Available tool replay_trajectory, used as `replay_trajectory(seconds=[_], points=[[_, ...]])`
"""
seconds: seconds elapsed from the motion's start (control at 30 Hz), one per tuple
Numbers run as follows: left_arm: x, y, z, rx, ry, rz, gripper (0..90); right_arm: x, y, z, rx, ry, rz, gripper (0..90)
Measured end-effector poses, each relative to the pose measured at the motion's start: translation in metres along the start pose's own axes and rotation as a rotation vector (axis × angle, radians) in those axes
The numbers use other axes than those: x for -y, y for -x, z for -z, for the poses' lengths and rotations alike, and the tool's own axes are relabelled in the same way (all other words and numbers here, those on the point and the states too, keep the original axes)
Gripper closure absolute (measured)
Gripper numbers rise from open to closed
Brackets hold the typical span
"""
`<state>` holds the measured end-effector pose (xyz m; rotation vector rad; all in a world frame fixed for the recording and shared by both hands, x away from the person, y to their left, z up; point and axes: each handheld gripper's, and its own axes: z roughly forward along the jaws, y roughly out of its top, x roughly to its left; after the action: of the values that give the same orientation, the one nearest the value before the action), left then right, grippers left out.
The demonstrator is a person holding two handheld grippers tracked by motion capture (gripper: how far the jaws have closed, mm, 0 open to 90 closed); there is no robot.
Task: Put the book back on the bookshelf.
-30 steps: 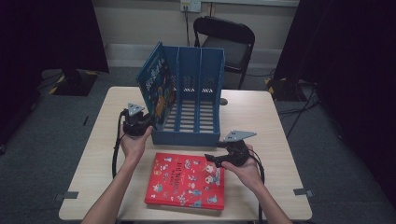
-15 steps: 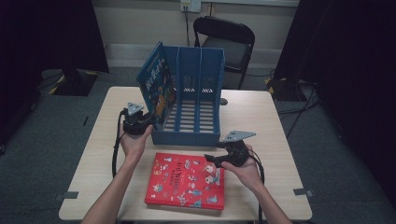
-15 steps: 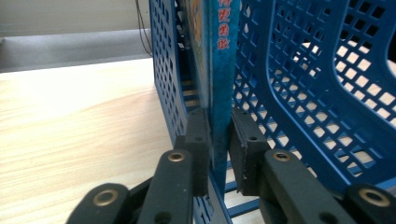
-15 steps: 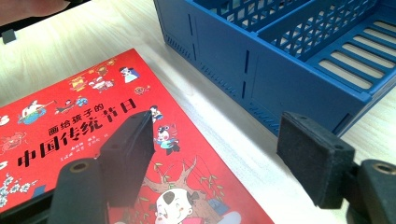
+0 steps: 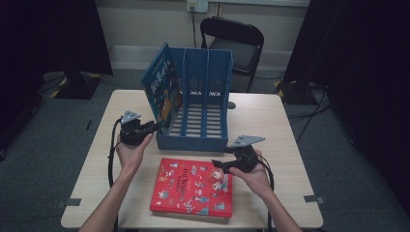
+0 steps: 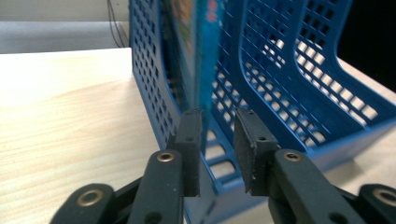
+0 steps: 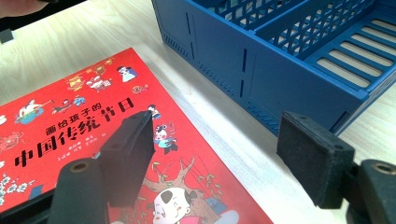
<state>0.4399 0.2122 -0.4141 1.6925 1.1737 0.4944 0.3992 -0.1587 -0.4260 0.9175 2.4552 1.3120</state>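
A blue picture book (image 5: 162,89) stands tilted in the left slot of the blue file rack (image 5: 205,140). My left gripper (image 5: 157,126) is at the rack's front left corner. In the left gripper view the book's edge (image 6: 205,56) runs down between the jaws of my left gripper (image 6: 217,135). Those jaws have just been opening, and the right pad (image 6: 250,140) stands off the book. A red picture book (image 5: 193,191) lies flat in front of the rack. My right gripper (image 5: 217,166) hovers open over the right edge of that red book (image 7: 70,130), with nothing between its jaws (image 7: 215,140).
The rack's two other slots (image 7: 327,42) hold nothing. A black chair (image 5: 232,41) stands behind the wooden table (image 5: 270,121). Bare tabletop lies left of the rack (image 6: 60,102) and to the right of the red book.
My left gripper has eased back a little from the rack while the blue book stays leaning in its slot. My right hand has not moved.
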Motion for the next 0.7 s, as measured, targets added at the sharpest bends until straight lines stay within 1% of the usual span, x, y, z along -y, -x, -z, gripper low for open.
replay_trajectory(seconds=[0.07,0.1,0.13,0.2,0.23,0.27,0.3,0.33,0.37,0.4,0.47,0.53,0.63,0.7], points=[[0.004,0.002,0.003,0.036,-0.002,0.017,77.1,0.0,-0.001,-0.001,-0.004,0.0,-0.002,27.3],[0.005,0.005,0.005,0.035,-0.002,0.004,77.1,0.0,-0.001,-0.001,-0.005,-0.004,-0.002,27.3],[0.007,0.007,0.007,0.034,-0.008,-0.017,77.1,0.0,-0.001,-0.002,-0.006,-0.006,-0.003,27.3],[0.009,0.011,0.008,0.029,-0.026,-0.042,76.6,0.0,-0.003,-0.004,-0.009,-0.011,0.005,27.4],[0.01,0.013,0.01,0.037,-0.033,-0.047,76.6,0.0,-0.003,-0.004,-0.009,-0.011,0.005,27.4],[0.011,0.015,0.012,0.047,-0.035,-0.045,76.3,0.0,-0.004,-0.003,-0.006,-0.012,0.009,27.4],[0.012,0.016,0.013,0.048,-0.042,-0.058,75.0,0.0,-0.004,-0.003,-0.007,-0.009,0.008,27.5],[0.013,0.019,0.014,0.04,-0.056,-0.091,75.1,0.0,-0.003,-0.003,-0.008,-0.008,0.009,27.6],[0.015,0.022,0.015,0.042,-0.073,-0.111,75.9,-0.001,-0.003,-0.002,-0.006,-0.006,0.007,27.6],[0.016,0.024,0.017,0.057,-0.086,-0.116,76.1,-0.001,-0.003,0.0,0.0,-0.004,0.008,27.7],[0.019,0.026,0.023,0.065,-0.1,-0.134,76.1,-0.001,-0.002,0.0,0.001,-0.006,0.009,27.8],[0.021,0.028,0.029,0.086,-0.106,-0.126,76.1,0.0,-0.003,0.002,0.005,-0.016,0.014,27.8],[0.027,0.033,0.036,0.112,-0.135,-0.136,76.1,0.003,-0.005,0.007,0.016,-0.033,0.029,27.9],[0.033,0.037,0.039,0.132,-0.159,-0.148,76.1,0.006,-0.005,0.009,0.018,-0.037,0.026,27.9]])
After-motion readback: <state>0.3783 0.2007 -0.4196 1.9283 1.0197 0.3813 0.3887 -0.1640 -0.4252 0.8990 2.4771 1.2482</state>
